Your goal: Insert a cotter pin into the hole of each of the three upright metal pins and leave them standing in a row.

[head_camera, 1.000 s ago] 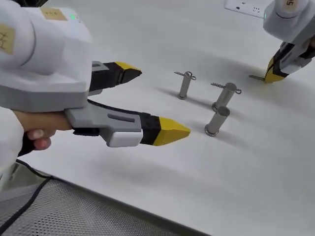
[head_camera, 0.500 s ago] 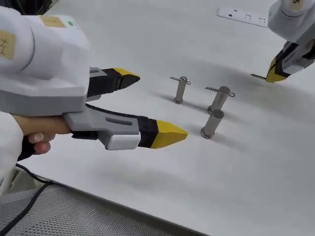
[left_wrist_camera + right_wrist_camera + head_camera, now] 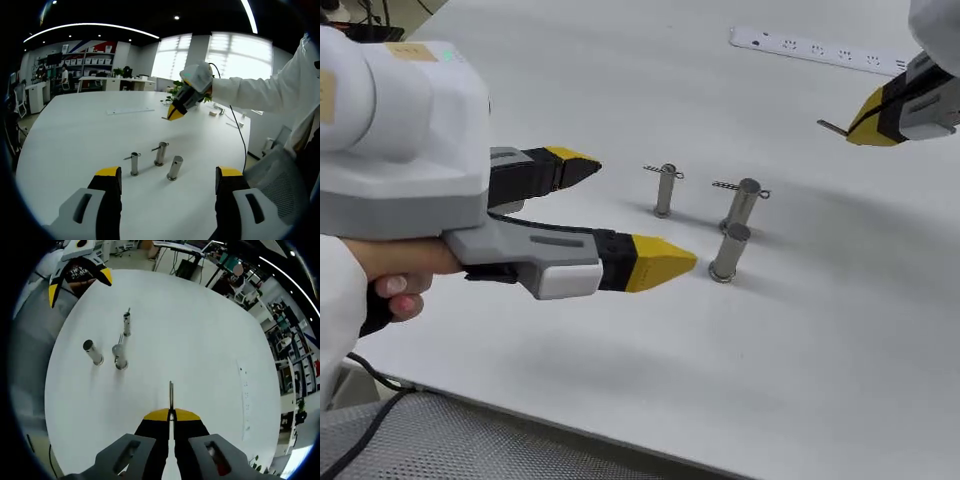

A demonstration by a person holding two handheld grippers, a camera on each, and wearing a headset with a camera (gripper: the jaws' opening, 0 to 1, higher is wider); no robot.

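Three metal pins stand upright on the white table. The far pin (image 3: 664,190) and the middle pin (image 3: 742,203) each carry a cotter pin through the top. The nearest pin (image 3: 728,251) has a bare top. My left gripper (image 3: 630,215) hovers open to the left of them, nothing between its fingers. At the upper right my right gripper (image 3: 873,106) is shut on a cotter pin (image 3: 832,127), held above the table. In the right gripper view that cotter pin (image 3: 171,395) sticks straight out from the shut gripper (image 3: 171,414), with the bare pin (image 3: 93,352) far off.
A white power strip (image 3: 815,50) lies at the table's far side. The table's near edge (image 3: 570,425) runs along the bottom, with a grey mesh seat and a black cable (image 3: 360,455) below it. Bare table surrounds the pins.
The right gripper has risen off the table with the cotter pin in its tips. The left gripper stays open in much the same place; the head camera has shifted.
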